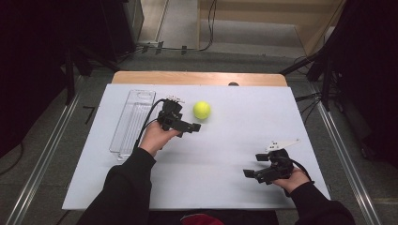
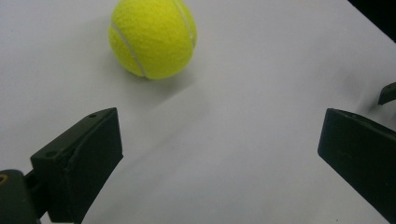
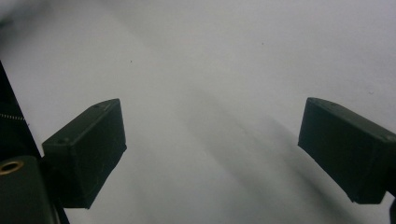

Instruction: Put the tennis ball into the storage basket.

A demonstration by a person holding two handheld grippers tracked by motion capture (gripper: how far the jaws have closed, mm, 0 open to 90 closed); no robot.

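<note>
A fuzzy yellow tennis ball (image 1: 202,109) sat on the smooth white table (image 1: 225,140), just beyond the left gripper (image 1: 187,123), whose blocky black jaws gaped wide. The right gripper (image 1: 256,165) hovered well apart, likewise spread. A clear ribbed plastic tray (image 1: 133,121) lay leftward.

The place looks like a lab or recording studio rather than a home. A white-covered table (image 1: 220,187) stands on grey carpet between metal floor rails (image 1: 40,164), black curtains (image 1: 28,70) hang at both sides, and cables (image 1: 206,28) trail across the floor behind.
</note>
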